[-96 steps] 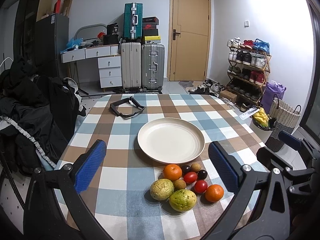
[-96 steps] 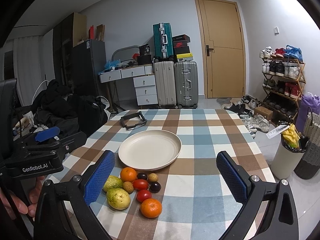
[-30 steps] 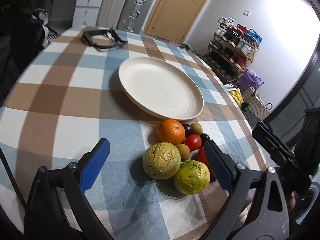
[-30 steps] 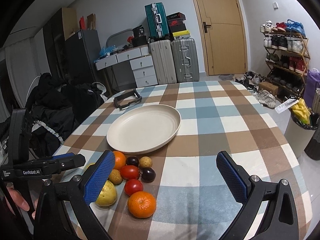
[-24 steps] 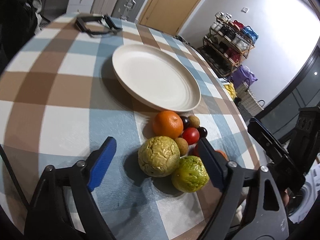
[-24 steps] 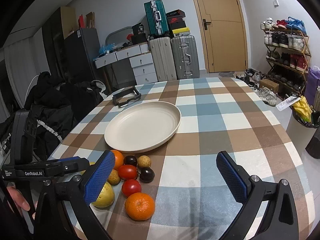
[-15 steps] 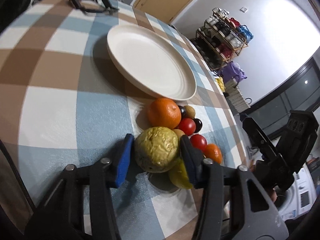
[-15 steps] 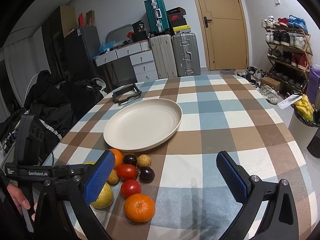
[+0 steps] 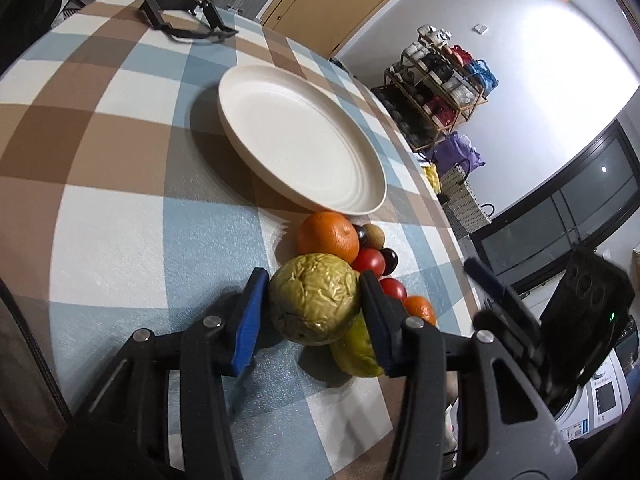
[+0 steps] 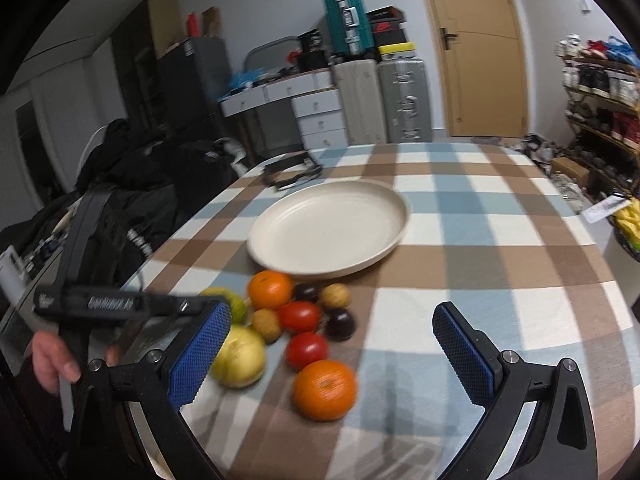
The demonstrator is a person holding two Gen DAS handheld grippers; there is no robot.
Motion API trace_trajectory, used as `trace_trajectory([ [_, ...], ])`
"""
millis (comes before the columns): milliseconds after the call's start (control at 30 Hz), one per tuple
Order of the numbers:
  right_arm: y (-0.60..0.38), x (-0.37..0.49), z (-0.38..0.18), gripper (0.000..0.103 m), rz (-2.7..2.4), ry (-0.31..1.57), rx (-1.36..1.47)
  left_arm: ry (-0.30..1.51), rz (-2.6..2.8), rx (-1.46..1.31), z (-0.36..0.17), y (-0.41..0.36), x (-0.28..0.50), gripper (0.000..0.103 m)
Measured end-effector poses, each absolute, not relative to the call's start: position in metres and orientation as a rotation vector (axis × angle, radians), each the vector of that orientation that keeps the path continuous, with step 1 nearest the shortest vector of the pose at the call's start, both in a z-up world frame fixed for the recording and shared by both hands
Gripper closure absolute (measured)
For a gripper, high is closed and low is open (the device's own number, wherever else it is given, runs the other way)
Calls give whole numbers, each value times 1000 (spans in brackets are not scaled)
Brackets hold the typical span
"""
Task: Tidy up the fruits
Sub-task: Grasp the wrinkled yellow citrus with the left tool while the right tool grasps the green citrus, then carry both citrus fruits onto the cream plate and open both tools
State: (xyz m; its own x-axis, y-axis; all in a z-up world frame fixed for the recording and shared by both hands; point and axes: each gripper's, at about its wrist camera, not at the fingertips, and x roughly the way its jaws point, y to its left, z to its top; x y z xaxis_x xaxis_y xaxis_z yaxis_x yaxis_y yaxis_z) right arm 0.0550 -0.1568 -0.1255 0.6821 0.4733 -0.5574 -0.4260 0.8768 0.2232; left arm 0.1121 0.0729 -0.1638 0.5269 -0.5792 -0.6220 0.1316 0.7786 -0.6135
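My left gripper [image 9: 314, 304] is shut on a wrinkled yellow-green fruit [image 9: 314, 298] at the near edge of the fruit pile. Behind it lie an orange [image 9: 328, 232], red tomatoes [image 9: 370, 260], dark plums and a second orange [image 9: 418, 308]; a green citrus [image 9: 354, 348] sits partly hidden under the right finger. The empty cream plate [image 9: 300, 140] lies just beyond. My right gripper [image 10: 332, 352] is open and empty, hovering over the pile, with an orange [image 10: 324, 390] and a tomato [image 10: 306, 350] between its fingers. The plate also shows there [image 10: 328, 224].
A black frame-like object [image 9: 184, 20] lies at the table's far side. The checked tablecloth [image 9: 100, 208] ends close on the right, with a basket and shoe rack [image 9: 444, 80] beyond. Dark clothes [image 10: 132, 184] pile up left of the table.
My left gripper dropped toward the pile, then closed its fingers around the wrinkled fruit. My right gripper moved lower and closer to the fruits, staying open.
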Motion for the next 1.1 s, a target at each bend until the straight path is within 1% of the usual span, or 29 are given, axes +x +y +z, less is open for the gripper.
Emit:
trace_trajectory([
  [300, -105, 30, -134, 0, 626, 644, -72, 862, -428, -558, -142, 101, 100, 59],
  [733, -32, 8, -160, 0, 524, 578, -476, 813, -409, -569, -127, 128, 79, 59],
  [800, -23, 6, -166, 1, 503, 567, -527, 814, -408, -566, -126, 127, 76, 59],
  [867, -20, 5, -170, 5, 490, 561, -557, 812, -408, -563, -125, 128, 75, 59],
  [933, -18, 6, -173, 5, 480, 564, -572, 812, -407, -560, -124, 128, 75, 59],
  [967, -18, 8, -174, 6, 477, 567, -575, 813, -406, -558, -124, 128, 75, 59],
  [1000, -18, 9, -175, 10, 478, 570, -576, 812, -406, -558, -123, 128, 74, 59],
  [1067, -19, 12, -176, 38, 481, 585, -576, 811, -403, -556, -123, 129, 74, 59],
  [1100, -19, 15, -178, 41, 483, 600, -577, 811, -401, -552, -122, 128, 74, 59],
])
